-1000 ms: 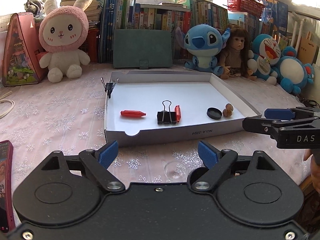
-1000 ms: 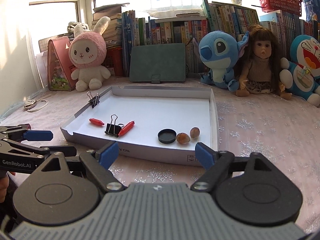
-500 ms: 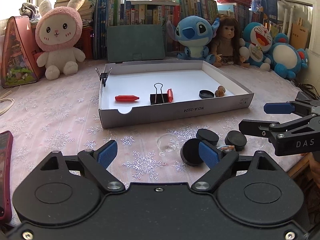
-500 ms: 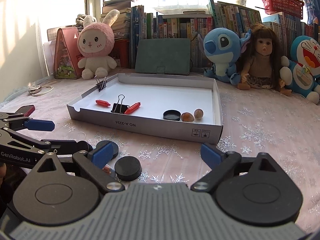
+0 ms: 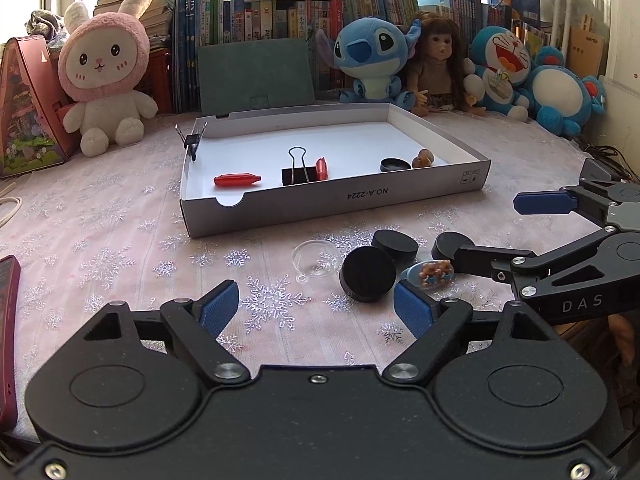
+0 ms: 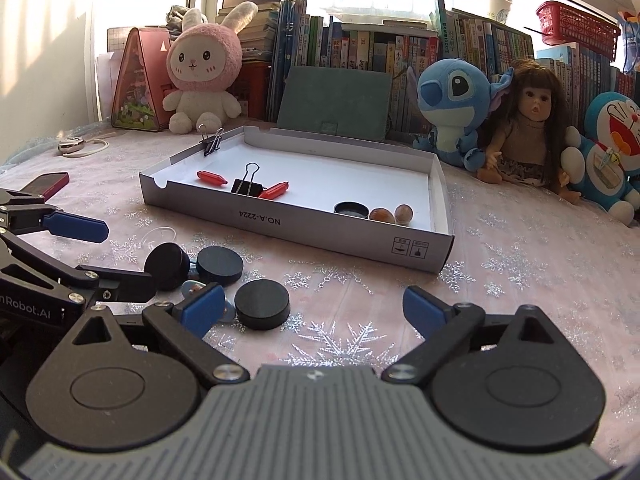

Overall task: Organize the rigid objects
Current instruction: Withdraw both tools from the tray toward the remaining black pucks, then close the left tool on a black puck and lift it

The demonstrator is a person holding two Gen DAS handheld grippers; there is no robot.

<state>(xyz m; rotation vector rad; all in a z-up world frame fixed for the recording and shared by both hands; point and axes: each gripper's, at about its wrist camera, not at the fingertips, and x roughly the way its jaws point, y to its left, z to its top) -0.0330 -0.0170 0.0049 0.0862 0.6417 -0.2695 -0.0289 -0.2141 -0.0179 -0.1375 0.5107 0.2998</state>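
Three black pucks [image 5: 368,280] [image 5: 395,245] [image 5: 450,242], a clear plastic lid [image 5: 316,260] and a blue bear hair clip [image 5: 432,274] lie on the cloth before a white box tray [image 5: 332,200]. The tray holds red capsules [image 5: 236,180], a binder clip [image 5: 298,174], a black cap [image 5: 394,165] and nuts [image 5: 423,159]. My left gripper [image 5: 316,306] is closing, nothing between its pads; the nearest puck sits just ahead of its right finger. My right gripper [image 6: 312,310] stands open low over the cloth, a puck [image 6: 262,310] lying loose by its left finger.
Plush toys [image 5: 106,80], a doll [image 5: 438,68], a green case [image 5: 256,74] and books line the back. A red phone [image 5: 8,340] lies at the left edge. A second binder clip [image 5: 193,140] grips the tray's far left wall. Cables [image 6: 80,146] lie far left.
Both grippers drew back from the tray and sank, bringing the pucks, lid and hair clip into view. The right jaws spread wider; the left jaws narrowed slightly.
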